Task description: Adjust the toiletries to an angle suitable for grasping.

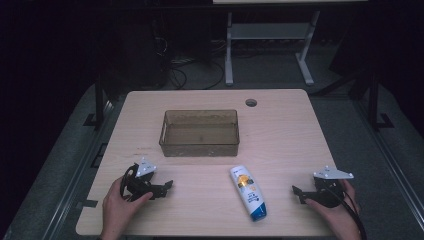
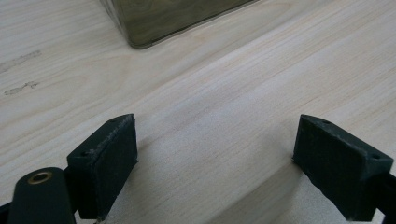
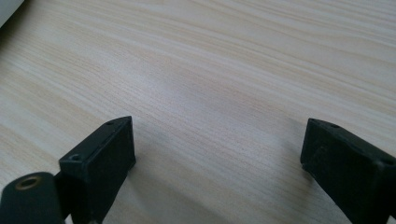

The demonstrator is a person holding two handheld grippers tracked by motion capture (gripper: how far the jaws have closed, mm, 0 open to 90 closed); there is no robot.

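both hands rest at the near edge of the table, one gripper each. the left gripper (image 1: 167,186) lies low on the wood with its jaws spread wide and nothing between them – its own view has bare wood grain between the pads and a corner of the bin (image 2: 159,21) up ahead. the right gripper (image 1: 297,192) is the same deal, jaws as wide as they go, holding nothing, just wood under it. looks like a ready pose to me, both tools parked either side of the work.

the bottle (image 1: 248,193) lies flat on its side between them, nearer the right gripper, white with a blue end towards the person. it's apart from both tools, untouched.

further back, mid-table, sits the bin – a clear brownish tub, empty as far as i can tell, probably where the bottle is meant to end up.

the table (image 1: 280,130) is pale wood with a cable hole near the far edge. beyond it – dark room, grey floor, a white desk frame and some cables.
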